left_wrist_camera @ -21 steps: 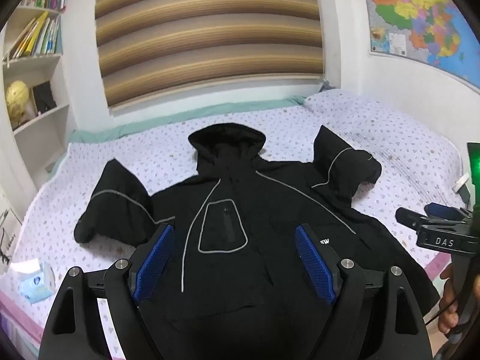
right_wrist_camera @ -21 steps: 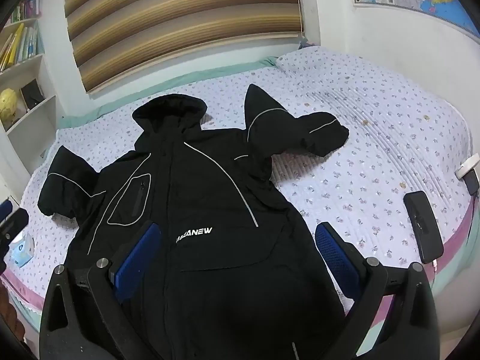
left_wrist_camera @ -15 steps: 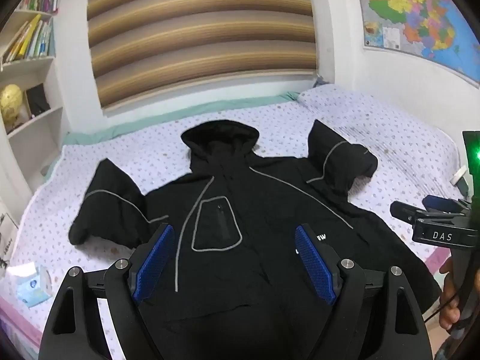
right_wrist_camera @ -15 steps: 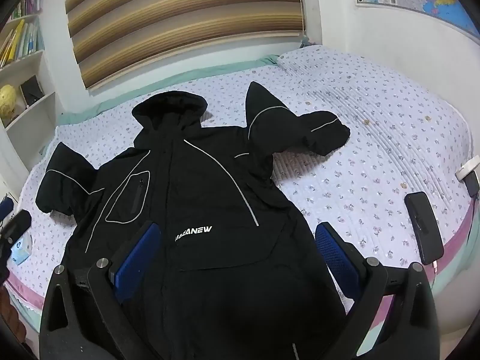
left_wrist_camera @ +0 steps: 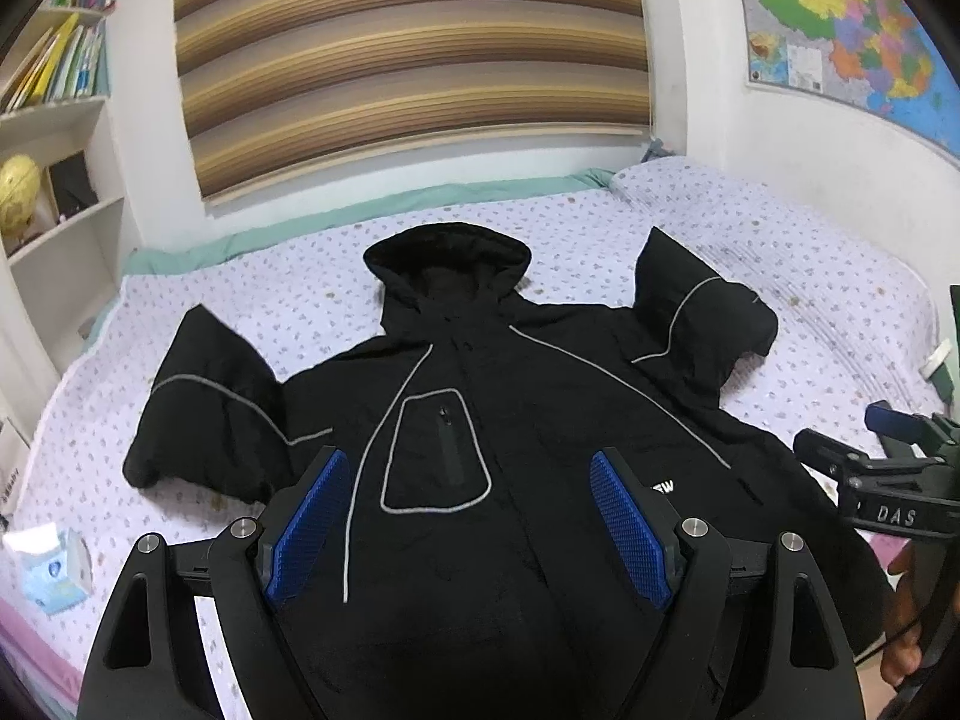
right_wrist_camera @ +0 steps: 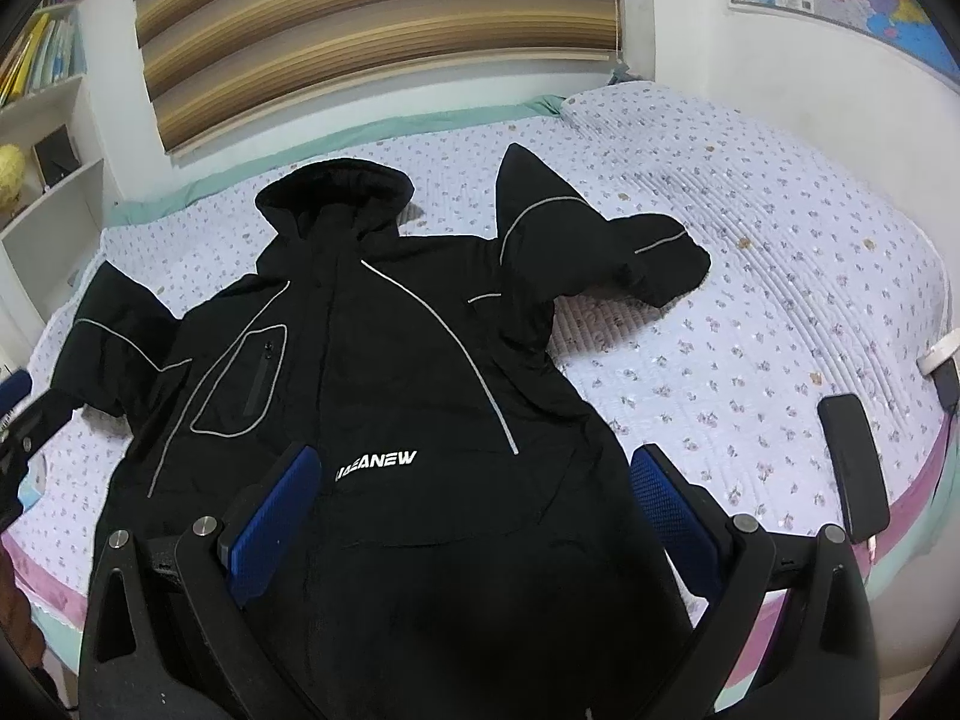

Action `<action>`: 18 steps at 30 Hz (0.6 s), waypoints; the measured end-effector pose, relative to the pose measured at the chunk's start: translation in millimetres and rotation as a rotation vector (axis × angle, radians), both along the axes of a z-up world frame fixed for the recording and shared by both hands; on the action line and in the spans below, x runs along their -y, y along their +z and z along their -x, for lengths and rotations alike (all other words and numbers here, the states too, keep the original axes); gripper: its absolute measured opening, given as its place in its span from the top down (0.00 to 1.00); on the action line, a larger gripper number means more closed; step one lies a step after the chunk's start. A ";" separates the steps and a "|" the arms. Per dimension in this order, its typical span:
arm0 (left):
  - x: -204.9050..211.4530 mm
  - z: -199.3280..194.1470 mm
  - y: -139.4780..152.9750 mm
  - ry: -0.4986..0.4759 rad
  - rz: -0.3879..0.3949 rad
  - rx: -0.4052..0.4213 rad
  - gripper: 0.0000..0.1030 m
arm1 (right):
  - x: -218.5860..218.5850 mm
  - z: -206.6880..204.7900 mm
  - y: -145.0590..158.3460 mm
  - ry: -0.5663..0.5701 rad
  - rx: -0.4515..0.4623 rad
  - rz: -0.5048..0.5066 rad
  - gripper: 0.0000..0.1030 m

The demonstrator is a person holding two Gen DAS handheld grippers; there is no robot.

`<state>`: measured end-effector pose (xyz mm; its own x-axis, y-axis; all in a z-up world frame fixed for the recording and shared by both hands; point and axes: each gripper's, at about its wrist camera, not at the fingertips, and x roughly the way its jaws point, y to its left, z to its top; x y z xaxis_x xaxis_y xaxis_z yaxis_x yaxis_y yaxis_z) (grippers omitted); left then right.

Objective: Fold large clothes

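A black hooded jacket with grey piping and a chest pocket lies face up on the bed, hood toward the window, both sleeves bent beside the body. It also shows in the right wrist view, with white lettering on the front. My left gripper is open and empty, hovering above the jacket's lower front. My right gripper is open and empty above the jacket's hem on the right side. The right gripper also shows at the left wrist view's right edge.
The bed has a lilac flowered cover. A black phone lies near its right edge beside a white plug. A tissue pack lies at the left front. Bookshelves stand at the left; a map hangs on the wall.
Both views have shifted slightly; the jacket sits a little lower and closer in the left wrist view. The jacket itself has not moved, and both grippers stay open.
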<state>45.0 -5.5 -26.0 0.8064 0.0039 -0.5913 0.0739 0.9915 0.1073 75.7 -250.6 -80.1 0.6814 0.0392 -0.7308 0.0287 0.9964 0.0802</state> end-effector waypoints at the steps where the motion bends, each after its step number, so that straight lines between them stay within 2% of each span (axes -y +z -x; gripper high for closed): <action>1: 2.3 -3.4 1.6 -0.003 0.004 0.000 0.18 | -0.1 -2.1 0.4 0.002 0.003 0.005 0.00; 6: 27.2 -27.5 14.7 -0.029 0.020 0.011 0.18 | 4.8 -15.1 5.0 0.017 0.025 0.030 0.00; 13: 76.8 -61.2 31.8 -0.066 0.042 0.053 0.19 | 38.5 -37.0 15.5 -0.017 0.050 0.066 0.00; 18: 110.7 -87.3 33.0 -0.087 0.100 0.089 0.19 | 65.1 -52.7 22.3 -0.023 0.079 0.056 0.00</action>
